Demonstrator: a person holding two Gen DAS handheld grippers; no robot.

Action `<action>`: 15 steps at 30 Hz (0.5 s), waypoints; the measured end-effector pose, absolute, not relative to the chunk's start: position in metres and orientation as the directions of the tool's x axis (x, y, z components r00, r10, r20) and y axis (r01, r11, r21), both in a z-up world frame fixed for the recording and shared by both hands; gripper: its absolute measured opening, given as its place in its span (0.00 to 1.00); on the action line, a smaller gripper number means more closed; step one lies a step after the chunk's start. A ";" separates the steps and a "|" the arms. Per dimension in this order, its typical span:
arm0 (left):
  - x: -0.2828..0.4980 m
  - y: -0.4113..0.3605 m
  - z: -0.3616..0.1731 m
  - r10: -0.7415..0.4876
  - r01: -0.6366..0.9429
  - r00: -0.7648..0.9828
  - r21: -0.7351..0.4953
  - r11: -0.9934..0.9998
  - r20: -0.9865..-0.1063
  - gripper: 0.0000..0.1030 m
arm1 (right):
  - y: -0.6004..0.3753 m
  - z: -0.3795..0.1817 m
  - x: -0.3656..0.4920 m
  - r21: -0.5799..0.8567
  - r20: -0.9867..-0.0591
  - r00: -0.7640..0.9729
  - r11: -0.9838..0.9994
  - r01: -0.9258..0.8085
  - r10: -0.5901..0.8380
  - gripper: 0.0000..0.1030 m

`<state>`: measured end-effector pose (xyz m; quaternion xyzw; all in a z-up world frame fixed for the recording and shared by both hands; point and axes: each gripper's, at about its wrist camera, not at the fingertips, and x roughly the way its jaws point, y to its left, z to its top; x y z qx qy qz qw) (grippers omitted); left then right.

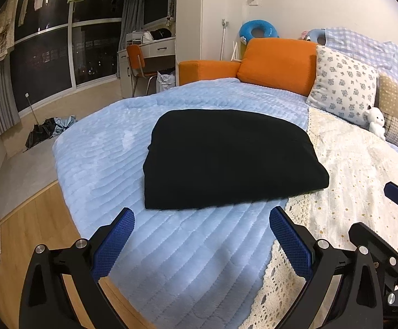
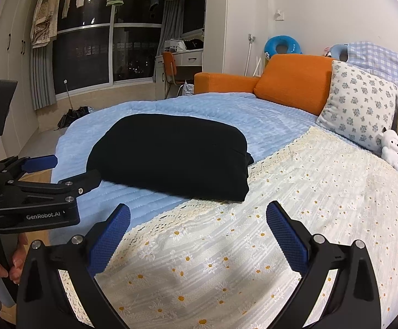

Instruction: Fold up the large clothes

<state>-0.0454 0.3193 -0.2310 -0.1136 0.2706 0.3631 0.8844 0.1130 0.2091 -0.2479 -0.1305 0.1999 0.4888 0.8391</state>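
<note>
Holding both off the cloth, I have the left hand-held gripper (image 1: 201, 227) and right hand-held gripper (image 2: 198, 223) spread wide, gripping nothing. The black garment (image 1: 226, 159) lies folded compactly on the bed (image 1: 102, 148), seemingly finished, which explains the hands-off stance.

A black garment (image 1: 226, 159) lies on a pale blue blanket (image 1: 111, 164); the cream cover (image 2: 295, 219) carries daisies; the cushion (image 1: 278, 65) is orange.

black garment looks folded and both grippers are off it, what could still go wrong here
The folded black garment lies across the seam between the blue blanket and the daisy-print cover, so a nudge could skew it. Its right corner looks loose and may unfold. The open left gripper and right gripper sit close together and could bump.
</note>
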 end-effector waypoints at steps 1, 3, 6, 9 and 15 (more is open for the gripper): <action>-0.045 0.319 -0.231 0.584 -0.707 0.587 -0.003 0.708 -0.561 0.97 | 0.209 -0.248 0.113 -0.025 -0.465 0.441 0.486 -0.873 0.768 0.95; -0.045 0.319 -0.231 0.582 -0.706 0.590 -0.007 0.708 -0.560 0.97 | 0.209 -0.248 0.112 -0.026 -0.464 0.441 0.486 -0.873 0.768 0.95; -0.046 0.318 -0.231 0.586 -0.708 0.588 -0.005 0.706 -0.557 0.97 | 0.209 -0.248 0.113 -0.023 -0.465 0.440 0.487 -0.873 0.768 0.95; -0.047 0.316 -0.230 0.594 -0.709 0.587 0.005 0.705 -0.550 0.97 | 0.209 -0.248 0.112 -0.025 -0.466 0.442 0.488 -0.872 0.766 0.95; -0.050 0.314 -0.229 0.588 -0.700 0.610 -0.015 0.714 -0.531 0.97 | 0.209 -0.248 0.112 -0.021 -0.468 0.443 0.492 -0.870 0.764 0.95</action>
